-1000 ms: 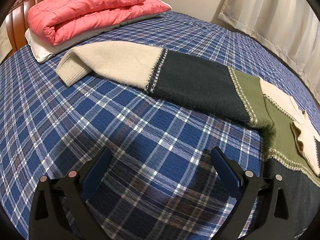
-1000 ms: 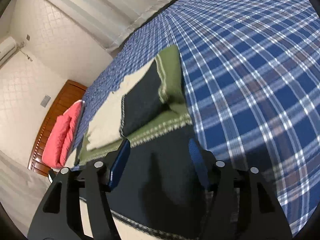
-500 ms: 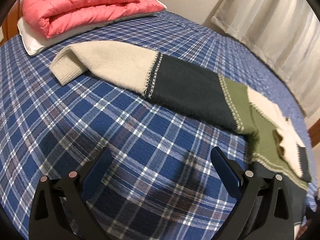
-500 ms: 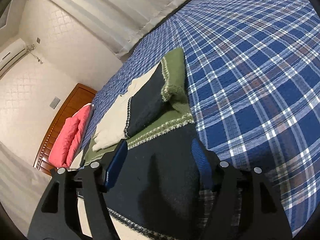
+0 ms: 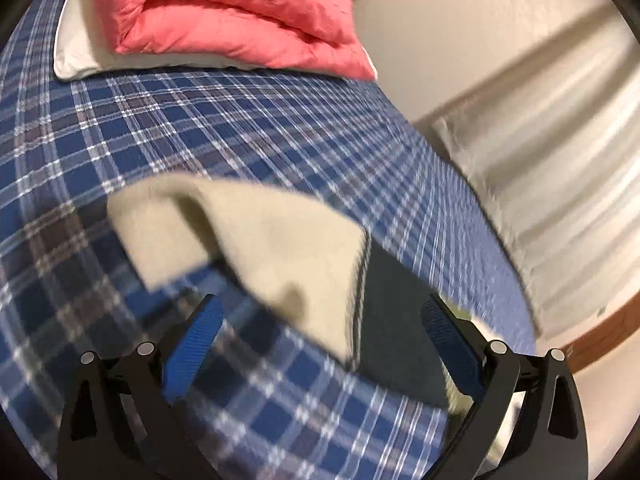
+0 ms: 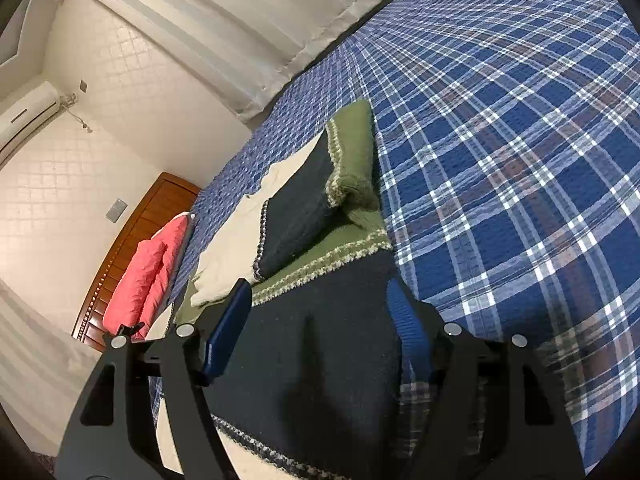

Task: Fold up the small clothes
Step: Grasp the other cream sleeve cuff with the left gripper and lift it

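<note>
Sweater (image 6: 304, 216) lay on plaid bed (image 6: 520, 160). Left gripper (image 5: 320, 340) spread, empty. Right gripper (image 6: 320, 320) opening over sweater, pads not pressing it.

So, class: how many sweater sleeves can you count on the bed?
2: the cream-cuffed knitted sleeve stretched out across the blue plaid bedspread, and the other sleeve folded over the sweater's body.

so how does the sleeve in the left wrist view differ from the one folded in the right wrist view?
The left sleeve stretches out across the plaid bedspread, cream cuff end toward the pillow; the right sleeve is folded onto the sweater body. The left sleeve is motion-blurred, the right sleeve sharp. Both share cream and navy bands.
</note>
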A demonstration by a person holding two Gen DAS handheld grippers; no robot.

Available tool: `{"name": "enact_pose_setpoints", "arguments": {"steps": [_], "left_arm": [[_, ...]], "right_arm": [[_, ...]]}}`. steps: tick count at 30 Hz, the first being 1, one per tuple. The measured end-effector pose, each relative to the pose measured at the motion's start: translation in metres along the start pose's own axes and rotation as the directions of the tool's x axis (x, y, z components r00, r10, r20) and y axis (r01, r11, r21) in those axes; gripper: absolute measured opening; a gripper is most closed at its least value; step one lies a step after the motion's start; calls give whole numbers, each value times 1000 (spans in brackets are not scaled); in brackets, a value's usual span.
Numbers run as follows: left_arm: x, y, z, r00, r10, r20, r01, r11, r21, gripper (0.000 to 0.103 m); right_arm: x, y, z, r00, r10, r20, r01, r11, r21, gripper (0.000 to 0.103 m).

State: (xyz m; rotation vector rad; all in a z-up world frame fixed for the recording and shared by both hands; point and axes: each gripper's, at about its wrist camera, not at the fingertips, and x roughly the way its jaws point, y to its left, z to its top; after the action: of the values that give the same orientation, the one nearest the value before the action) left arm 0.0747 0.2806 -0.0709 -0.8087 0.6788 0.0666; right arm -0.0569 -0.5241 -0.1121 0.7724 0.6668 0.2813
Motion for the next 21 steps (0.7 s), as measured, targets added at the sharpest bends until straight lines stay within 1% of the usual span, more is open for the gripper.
{"name": "enact_pose_setpoints", "arguments": {"steps": [2, 4, 6, 8, 11, 12, 13, 15, 16, 18, 19, 21], "left_arm": [[8, 16, 11, 999, -34, -8, 33, 996, -82, 98], [10, 31, 16, 998, -70, -1, 69, 985, -157, 98], [8, 35, 19, 996, -85, 18, 87, 975, -203, 98], [10, 33, 24, 997, -81, -5, 78, 972, -220, 98], [11, 29, 29, 998, -51, -25, 44, 972, -229, 97], [12, 26, 30, 999, -38, -34, 29, 974, -227, 85], [17, 25, 32, 998, -36, -46, 24, 974, -225, 51], [26, 28, 32, 993, -81, -81, 57, 965, -256, 35], [29, 33, 34, 993, -87, -79, 64, 962, -264, 24], [30, 34, 38, 995, -67, -75, 46, 965, -260, 11], [25, 29, 43, 998, -37, -56, 23, 972, -234, 10], [10, 8, 53, 1000, 27, -2, -27, 990, -136, 10]], "right_arm": [[0, 1, 0, 1000, 1, 2, -1, 1000, 1, 70], [0, 1, 0, 1000, 1, 3, -1, 1000, 0, 71], [1, 1, 0, 1000, 2, 4, -2, 1000, -1, 71], [1, 1, 0, 1000, 4, 5, -4, 1000, -1, 72], [1, 2, 1, 1000, 8, 8, -8, 1000, -1, 73], [1, 2, 1, 1000, 9, 8, -9, 1000, 0, 73], [1, 2, 1, 1000, 8, 8, -8, 1000, 0, 73], [1, 2, 1, 1000, 8, 8, -8, 1000, -1, 73], [1, 2, 1, 1000, 8, 8, -8, 1000, -1, 73], [1, 2, 1, 1000, 7, 7, -7, 1000, -2, 73], [1, 2, 1, 1000, 8, 7, -8, 1000, -2, 73], [1, 2, 1, 1000, 10, 8, -10, 1000, 0, 73]]}}
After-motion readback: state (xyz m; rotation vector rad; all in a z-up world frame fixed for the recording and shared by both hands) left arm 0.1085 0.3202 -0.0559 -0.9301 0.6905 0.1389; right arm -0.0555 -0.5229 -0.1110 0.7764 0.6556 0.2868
